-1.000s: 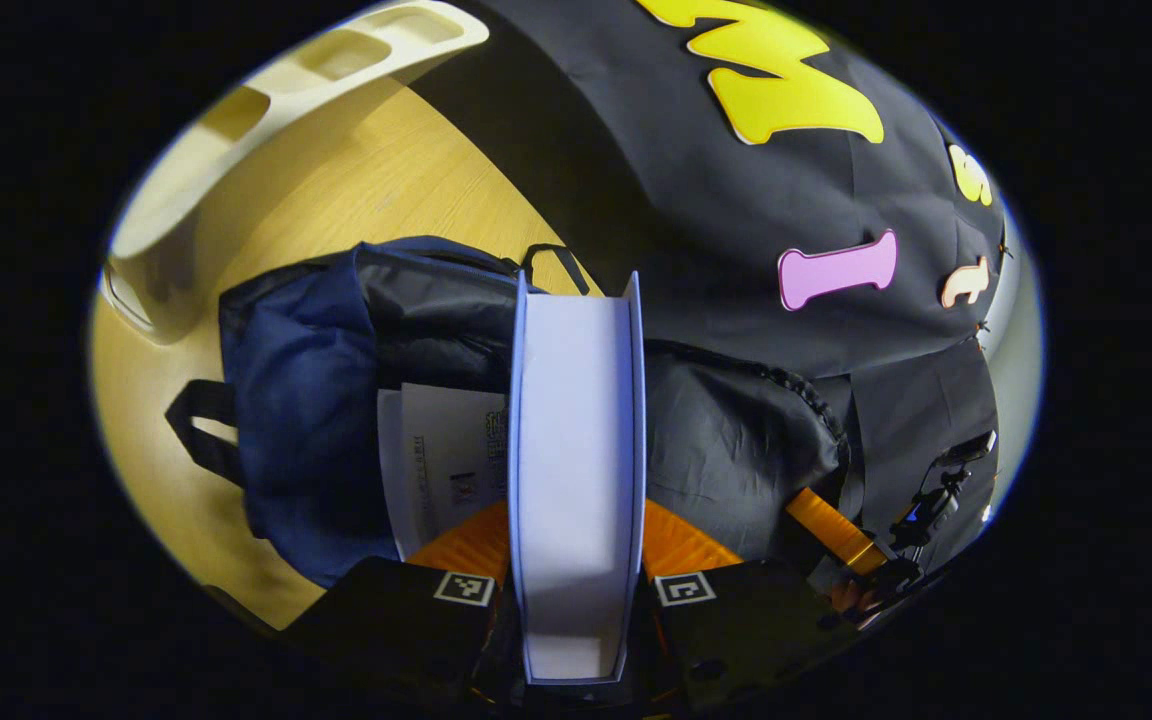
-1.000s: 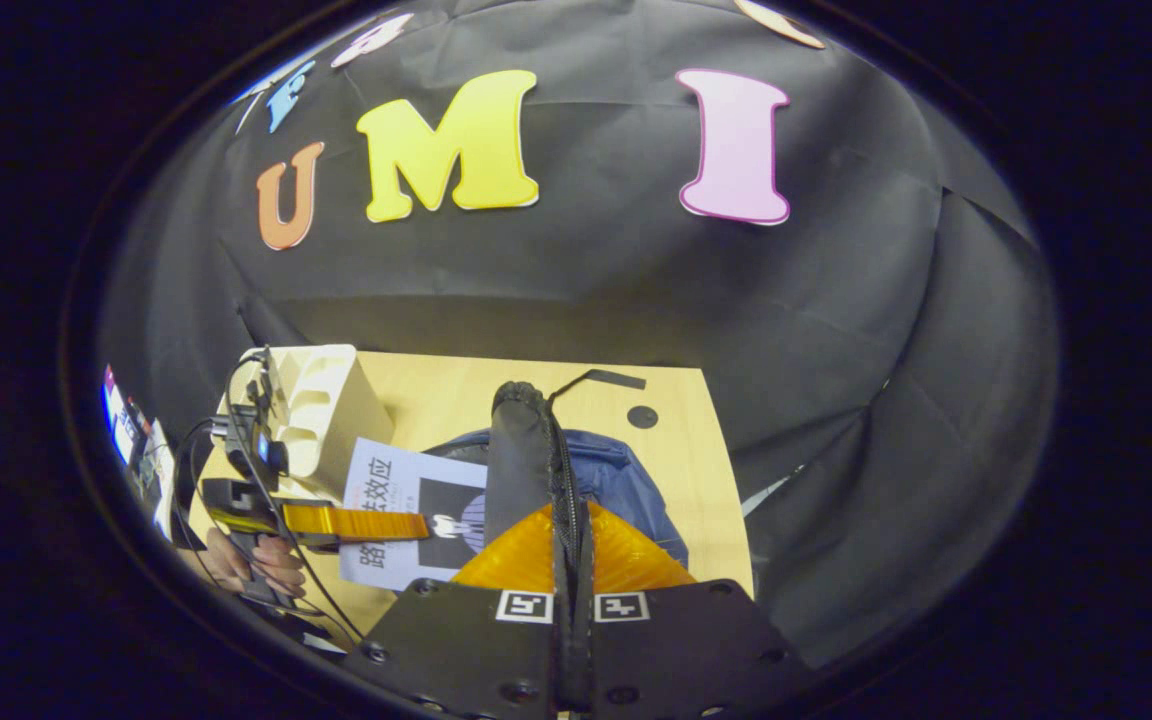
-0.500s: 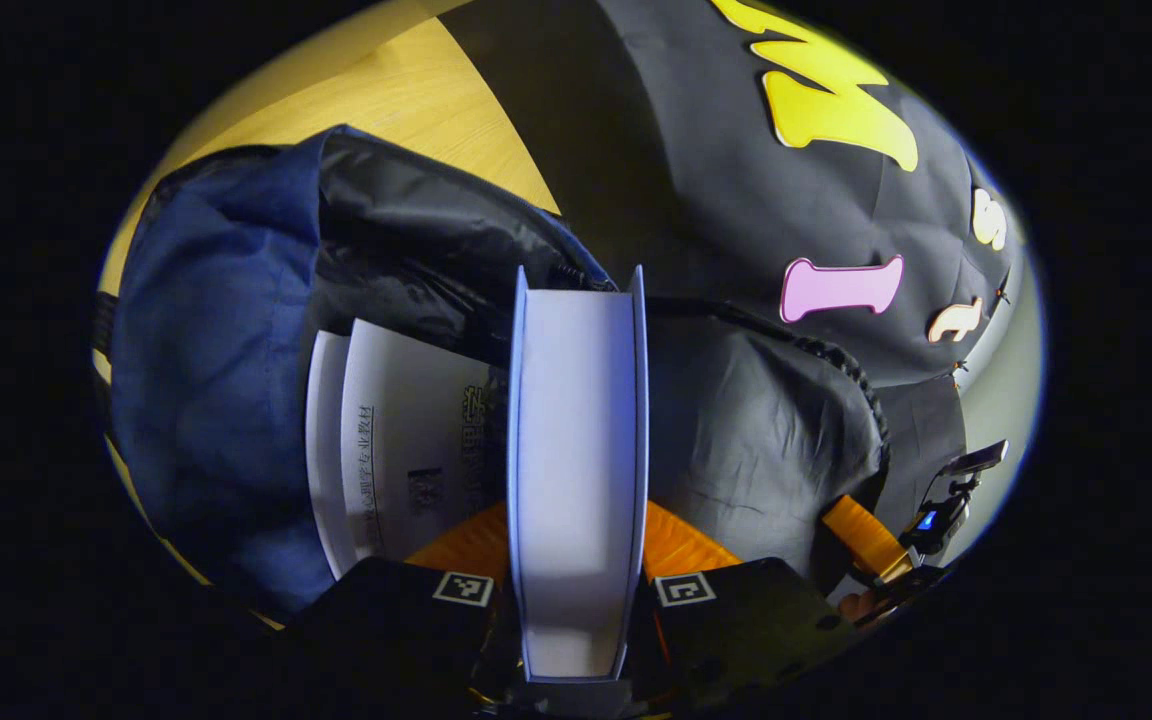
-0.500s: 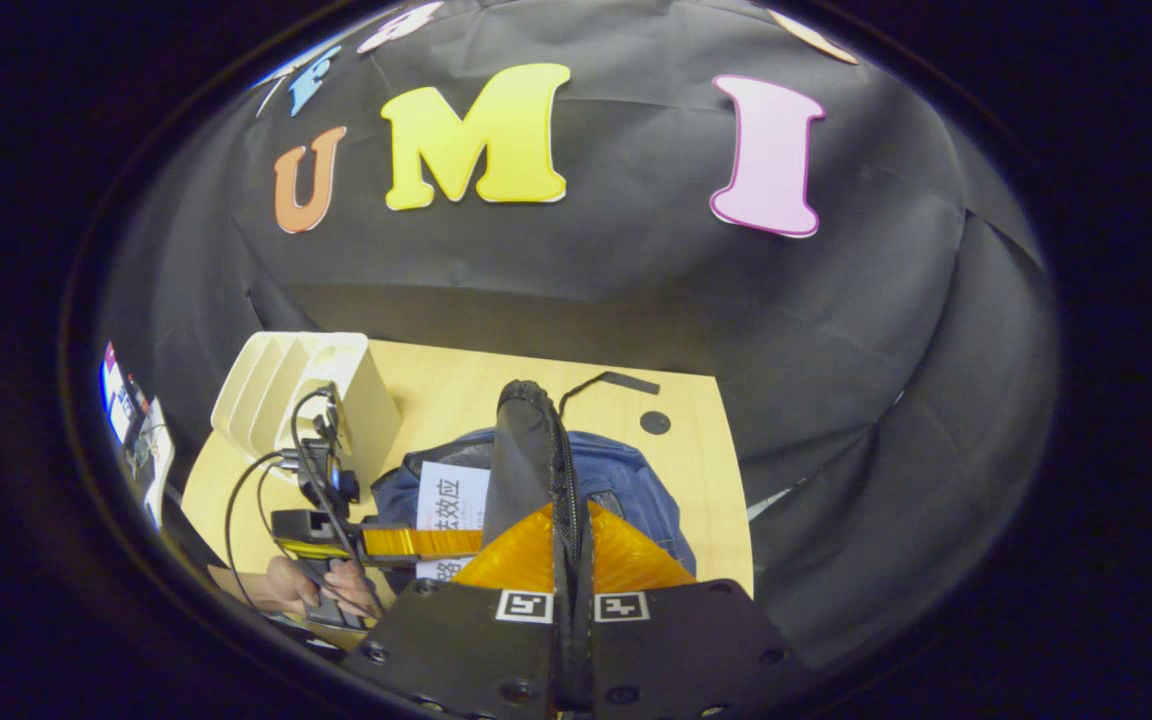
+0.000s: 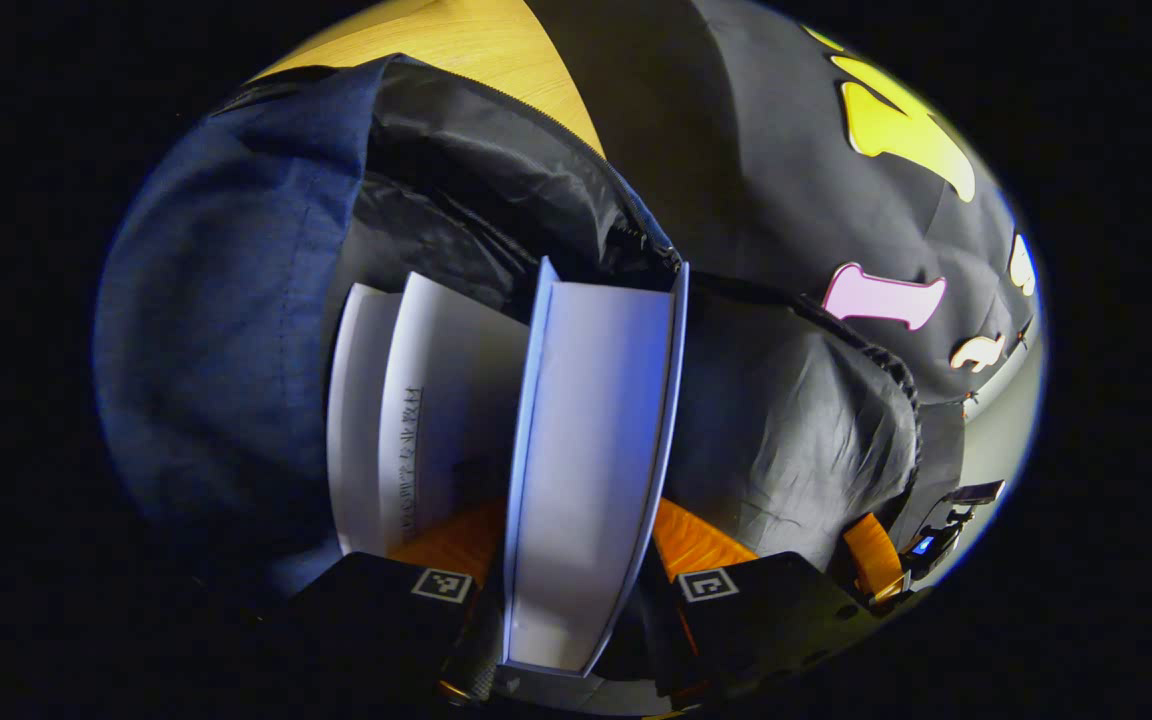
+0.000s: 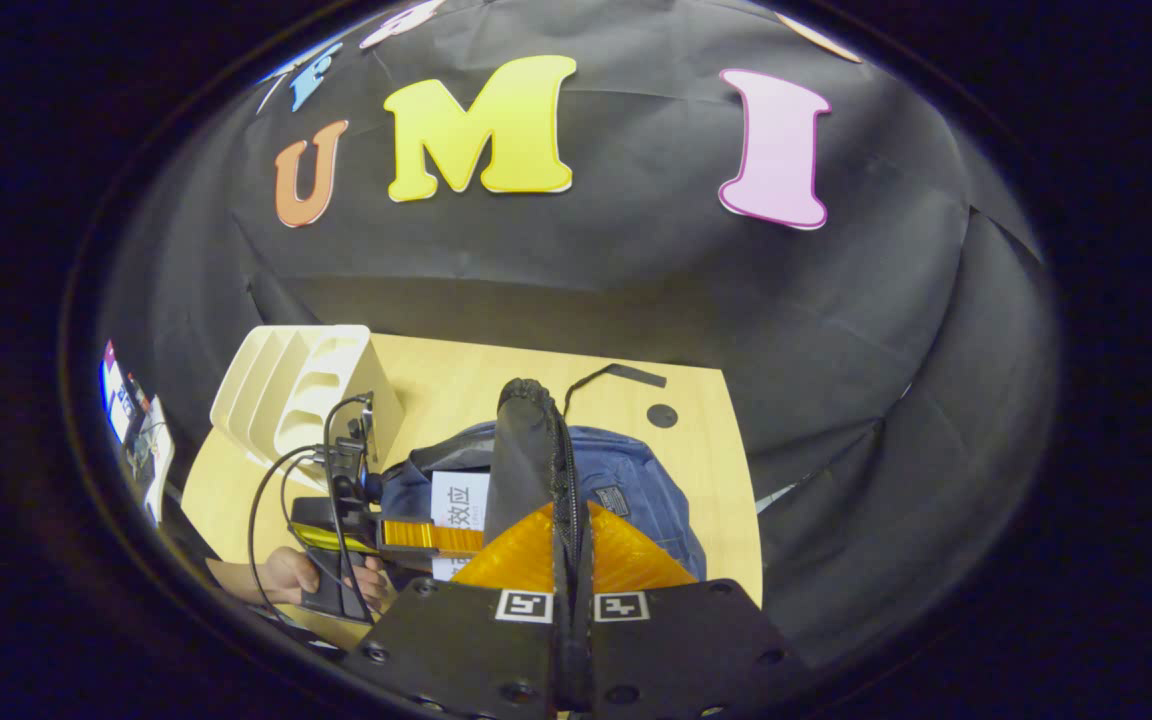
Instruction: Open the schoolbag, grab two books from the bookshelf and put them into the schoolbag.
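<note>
A book is gripped edge-on by the left gripper, partly inside the open blue schoolbag, beside another book already in it. The bag's black flap is pinched and held up by the closed right gripper, on a wooden table near a cream bookshelf.

Wooden table, light yellow top, standing against black cloth wall; bare strip of same top at upper edge in left gripper view. Small black round disc on table near far right corner, apart from other things. Thin black strap lying flat on table just left of disc, end pointing right. Black cables looping at left, over table's left part. Bright screen or panel at far left edge, tilted; detail too small to tell.
</note>
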A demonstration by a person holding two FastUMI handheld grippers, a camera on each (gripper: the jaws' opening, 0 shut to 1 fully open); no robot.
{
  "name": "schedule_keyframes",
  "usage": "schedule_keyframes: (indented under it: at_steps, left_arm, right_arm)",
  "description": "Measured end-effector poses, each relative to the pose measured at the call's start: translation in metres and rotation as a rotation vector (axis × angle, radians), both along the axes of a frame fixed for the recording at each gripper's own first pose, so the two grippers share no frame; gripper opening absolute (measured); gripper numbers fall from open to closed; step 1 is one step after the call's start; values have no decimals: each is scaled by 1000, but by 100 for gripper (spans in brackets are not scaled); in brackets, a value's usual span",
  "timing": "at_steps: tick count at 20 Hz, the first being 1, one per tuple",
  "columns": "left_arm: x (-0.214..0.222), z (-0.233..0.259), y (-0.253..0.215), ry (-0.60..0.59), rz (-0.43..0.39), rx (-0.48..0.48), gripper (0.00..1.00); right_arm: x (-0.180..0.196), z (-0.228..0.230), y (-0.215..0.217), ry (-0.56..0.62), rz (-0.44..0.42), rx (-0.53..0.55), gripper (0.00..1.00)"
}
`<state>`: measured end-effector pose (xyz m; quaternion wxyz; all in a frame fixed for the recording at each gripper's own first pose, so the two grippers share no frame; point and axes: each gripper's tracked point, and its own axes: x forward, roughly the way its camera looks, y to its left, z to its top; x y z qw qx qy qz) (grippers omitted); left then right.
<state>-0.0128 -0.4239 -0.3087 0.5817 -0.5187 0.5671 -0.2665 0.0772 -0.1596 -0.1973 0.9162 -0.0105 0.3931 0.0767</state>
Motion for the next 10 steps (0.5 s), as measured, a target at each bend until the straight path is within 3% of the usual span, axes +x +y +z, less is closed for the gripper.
schedule_keyframes:
  at_steps: [3, 4, 5, 6, 7, 9, 10]
  left_arm:
    - [-9, -5, 16, -18, -65, 107, 78]
    - [-12, -6, 24, -18, -90, 151, 71]
    - [-16, -8, 33, -15, -113, 203, 79]
    - [-21, -7, 42, -15, -139, 255, 79]
    - [-24, -5, 52, -26, -158, 301, 71]
    - [-27, 16, 67, -69, -175, 337, 71]
    - [-29, 22, 76, -100, -194, 375, 78]
  right_arm:
    - [-1, -4, 3, 4, 1, 5, 0]
    - [-1, -6, 5, 6, 4, 7, 3]
    - [-1, -7, 8, 6, 6, 11, 1]
    - [-2, -8, 11, 8, 10, 14, 1]
    - [-2, -8, 14, 7, 12, 18, 3]
    - [-2, -8, 19, 4, 13, 25, 1]
    - [-3, -9, 22, 4, 13, 29, 1]
